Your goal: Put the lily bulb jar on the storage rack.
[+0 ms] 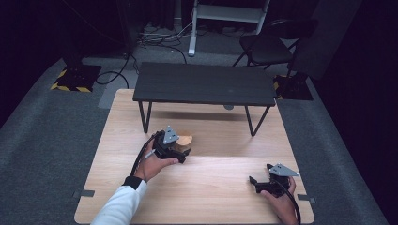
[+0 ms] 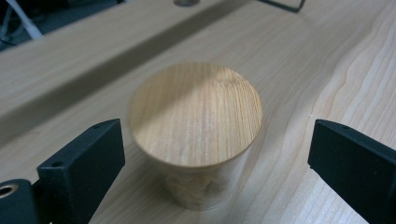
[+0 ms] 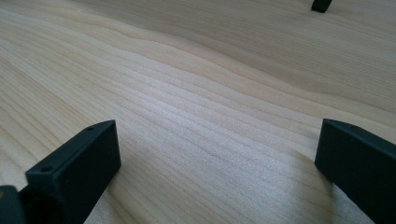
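**My left jaws frame a wooden cup; my right jaws hang open over bare table**

I hold a two-jaw gripper in each hand at a pale wooden table (image 1: 202, 187). My left gripper (image 1: 180, 151) sits toward the table's middle-left, and its black jaws are spread wide on either side of a small wooden cup (image 2: 195, 126) — apart from it, not touching. The cup stands upside down, its flat round base facing up, grain lines running across it, the body narrowing toward the tabletop.

My right gripper (image 1: 258, 183) rests near the table's front right corner, well apart from the cup. Its jaws are spread wide too, with bare wood grain between them.

Beyond my hands, a low black bench (image 1: 204, 84) on thin metal legs stands across the far part of the table — a dark chair (image 1: 267, 47) sits on the grey floor behind it.
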